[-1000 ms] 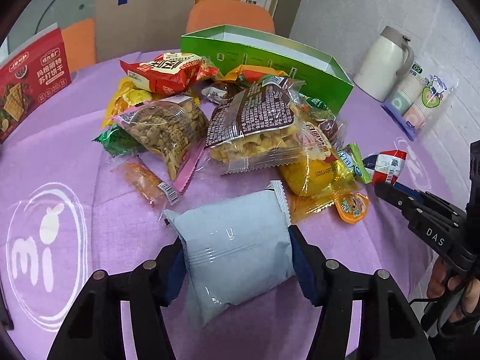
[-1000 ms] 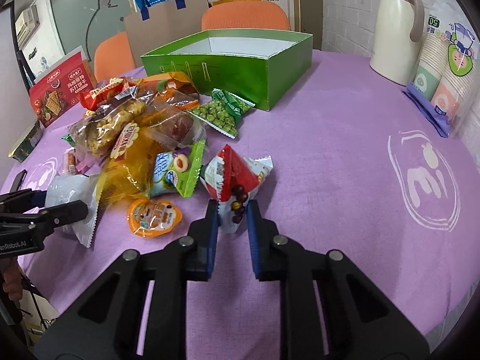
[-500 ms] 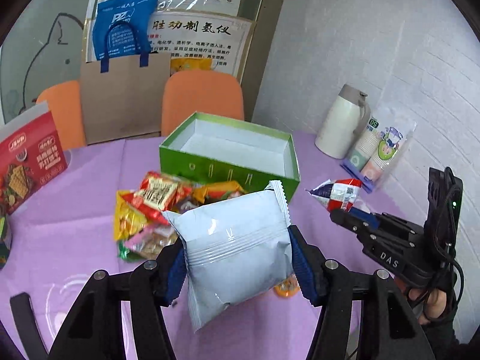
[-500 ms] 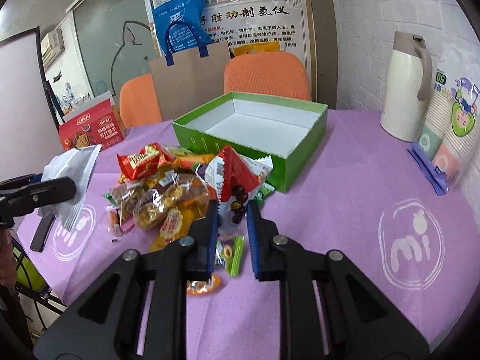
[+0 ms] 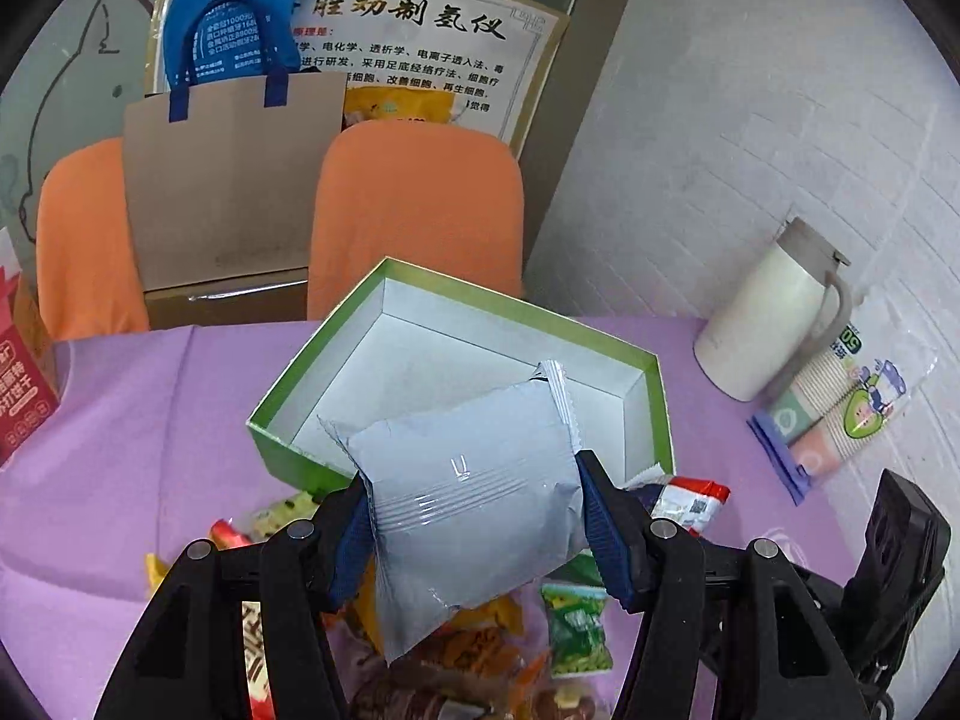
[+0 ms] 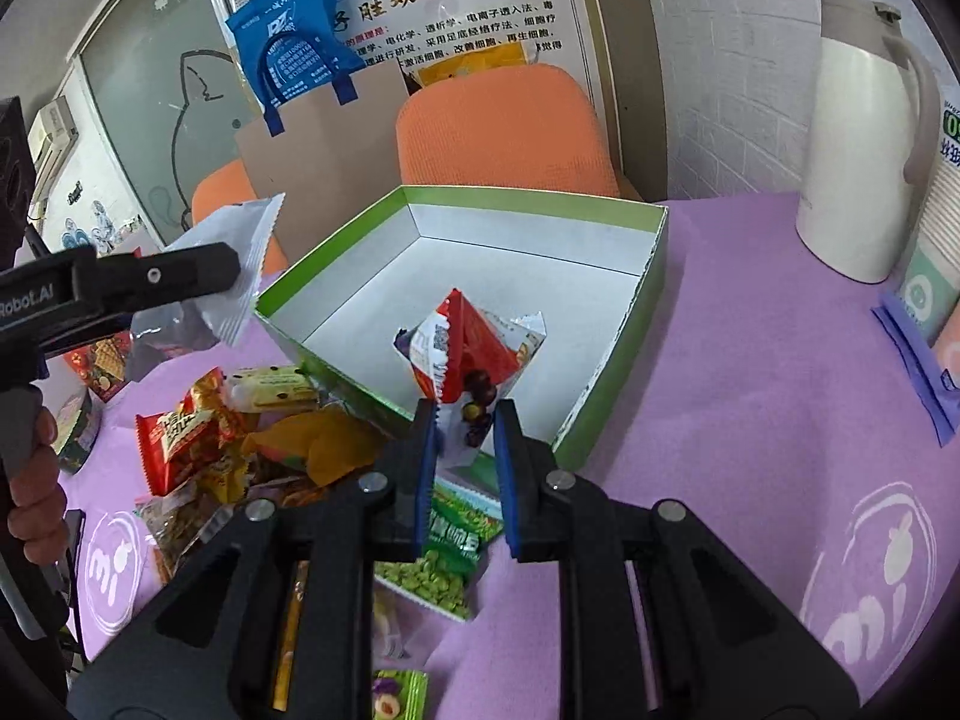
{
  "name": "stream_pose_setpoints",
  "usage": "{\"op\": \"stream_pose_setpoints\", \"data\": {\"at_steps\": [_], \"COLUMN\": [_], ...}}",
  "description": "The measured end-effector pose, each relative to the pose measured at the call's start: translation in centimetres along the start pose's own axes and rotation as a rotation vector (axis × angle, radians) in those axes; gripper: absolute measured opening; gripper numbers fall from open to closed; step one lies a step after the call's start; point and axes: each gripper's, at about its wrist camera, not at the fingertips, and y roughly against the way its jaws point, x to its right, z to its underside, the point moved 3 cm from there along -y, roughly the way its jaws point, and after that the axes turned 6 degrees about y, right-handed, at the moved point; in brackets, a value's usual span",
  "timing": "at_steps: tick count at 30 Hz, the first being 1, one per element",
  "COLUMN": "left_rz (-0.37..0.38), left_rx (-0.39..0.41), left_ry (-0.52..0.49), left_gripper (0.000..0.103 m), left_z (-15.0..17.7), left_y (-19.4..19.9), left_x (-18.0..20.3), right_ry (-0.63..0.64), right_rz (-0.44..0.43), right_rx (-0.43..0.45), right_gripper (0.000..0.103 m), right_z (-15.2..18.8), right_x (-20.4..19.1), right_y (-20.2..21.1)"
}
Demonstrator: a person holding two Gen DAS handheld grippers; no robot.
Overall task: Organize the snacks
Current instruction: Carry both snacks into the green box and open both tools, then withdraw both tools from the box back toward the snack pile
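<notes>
My left gripper [image 5: 474, 510] is shut on a plain grey snack packet [image 5: 474, 504], held in the air at the near left edge of the open green box [image 5: 288, 402]. In the right wrist view that same packet [image 6: 234, 264] hangs left of the box [image 6: 624, 360]. My right gripper [image 6: 462, 420] is shut on a red and white pyramid snack bag [image 6: 474, 342], raised over the near part of the box. The box's white inside shows nothing lying in it. Loose snack packets [image 6: 192, 438] lie in a heap on the purple tablecloth [image 6: 750, 420] in front of the box.
A white thermos jug [image 6: 864, 144] and a pack of paper cups [image 5: 840, 408] stand at the right by the brick wall. Two orange chairs [image 5: 414, 204] and a brown paper bag [image 5: 228, 180] are behind the table. A red snack carton [image 5: 24, 384] stands far left.
Both grippers rose from the table and moved forward toward the green box, each carrying its packet. The snack heap now lies below and behind them.
</notes>
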Motion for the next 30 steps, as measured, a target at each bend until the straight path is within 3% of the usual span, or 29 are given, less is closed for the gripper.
{"op": "stream_pose_setpoints", "data": {"at_steps": [4, 5, 6, 7, 9, 15, 18, 21, 27, 30], "left_rz": [-0.020, -0.024, -0.024, -0.031, -0.030, -0.055, -0.058, -0.040, -0.031, -0.077], "left_rx": [-0.018, -0.014, -0.017, -0.023, -0.022, -0.002, 0.036, 0.082, 0.169, 0.161], "left_ry": [0.000, 0.008, 0.024, 0.047, 0.074, 0.067, 0.047, 0.019, -0.049, -0.071], "left_gripper": [0.065, 0.074, 0.093, 0.102, 0.103, 0.103, 0.103, 0.103, 0.103, 0.103], "left_z": [-0.9, -1.0, -1.0, -1.0, -0.7, -0.1, 0.1, 0.8, 3.8, 6.5], "left_y": [-3.3, -3.8, -4.1, -4.3, -4.3, -2.5, 0.2, 3.5, 10.5, 13.1], "left_x": [0.0, -0.2, -0.5, -0.9, -1.5, -2.0, -1.5, -0.9, 0.1, -0.1], "right_ry": [0.008, 0.021, 0.037, 0.048, 0.074, 0.150, 0.201, 0.239, 0.352, 0.367], "right_rz": [0.007, 0.007, 0.009, 0.012, 0.006, 0.037, 0.068, 0.071, 0.116, 0.111], "right_rx": [-0.024, -0.025, -0.024, -0.021, 0.009, 0.034, 0.076, 0.117, 0.198, 0.214], "right_gripper": [0.023, 0.024, 0.028, 0.046, 0.067, 0.082, 0.085, 0.097, 0.101, 0.102], "right_z": [-0.6, -0.8, -0.8, -0.8, -0.8, -0.6, -1.2, -1.2, 1.1, 2.5], "right_x": [0.2, 0.1, 0.0, 0.0, 0.0, -1.3, -2.4, -3.6, -6.2, -6.7], "right_y": [-1.9, -2.2, -2.5, -2.5, -2.3, -0.2, 2.6, 6.0, 12.7, 14.5]}}
